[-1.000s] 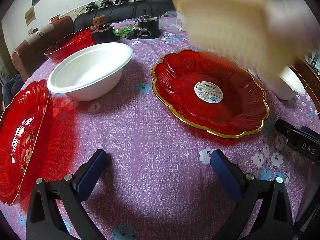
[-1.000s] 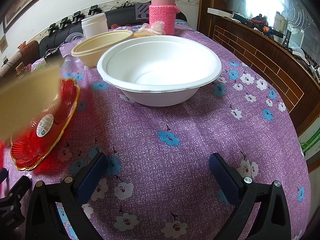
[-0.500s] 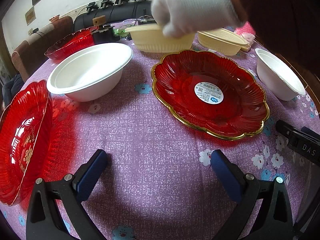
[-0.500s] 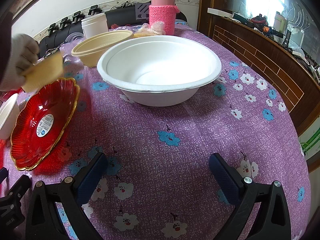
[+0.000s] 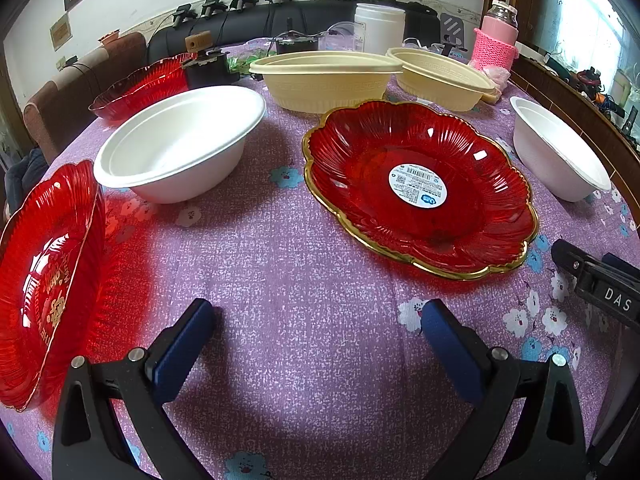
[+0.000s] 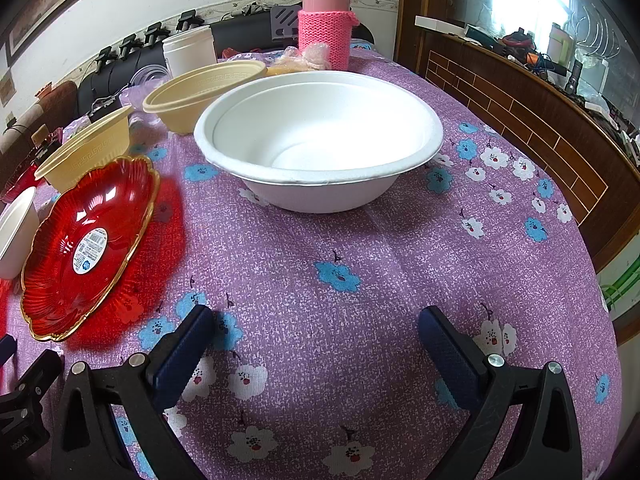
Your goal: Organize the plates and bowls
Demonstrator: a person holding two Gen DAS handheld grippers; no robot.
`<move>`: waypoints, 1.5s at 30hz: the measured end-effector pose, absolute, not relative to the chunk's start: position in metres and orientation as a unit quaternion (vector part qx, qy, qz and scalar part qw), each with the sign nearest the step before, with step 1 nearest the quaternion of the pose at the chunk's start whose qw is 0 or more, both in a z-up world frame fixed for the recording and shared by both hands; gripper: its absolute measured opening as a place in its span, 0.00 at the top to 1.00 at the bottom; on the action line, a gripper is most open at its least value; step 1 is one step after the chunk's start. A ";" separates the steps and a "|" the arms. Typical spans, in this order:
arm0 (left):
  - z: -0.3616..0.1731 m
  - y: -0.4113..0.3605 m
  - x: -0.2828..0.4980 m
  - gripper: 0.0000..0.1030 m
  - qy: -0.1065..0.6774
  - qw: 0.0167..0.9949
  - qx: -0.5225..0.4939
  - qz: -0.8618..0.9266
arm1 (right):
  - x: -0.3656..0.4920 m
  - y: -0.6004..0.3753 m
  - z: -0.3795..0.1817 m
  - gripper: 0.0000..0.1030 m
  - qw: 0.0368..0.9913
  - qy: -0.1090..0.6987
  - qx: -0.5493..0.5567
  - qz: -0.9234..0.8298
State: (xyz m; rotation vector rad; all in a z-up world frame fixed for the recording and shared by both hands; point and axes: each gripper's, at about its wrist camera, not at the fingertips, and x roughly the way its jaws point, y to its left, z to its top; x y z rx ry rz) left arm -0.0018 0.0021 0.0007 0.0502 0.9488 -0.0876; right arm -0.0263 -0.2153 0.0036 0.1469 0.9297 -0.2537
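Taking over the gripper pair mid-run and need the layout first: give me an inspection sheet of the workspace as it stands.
Surface: table under a purple floral cloth.
Job's things: gold-rimmed red plate lies flat with a sticker in its middle; two more red plates, at the left edge and far left; white bowl beside it, second white bowl to the right; two cream bowls behind, none stacked.
Clutter: white jar, pink-sleeved flask, crumpled wrap.
Grippers: left gripper and right gripper both open, holding nothing.
Cables: thin wires near a dark device.
Surroundings: dark sofa, wooden sideboard.
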 end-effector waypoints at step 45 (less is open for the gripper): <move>0.002 0.008 -0.041 0.00 0.506 0.858 0.045 -0.074 | -0.025 -0.216 0.005 0.01 0.871 0.471 0.075 -0.118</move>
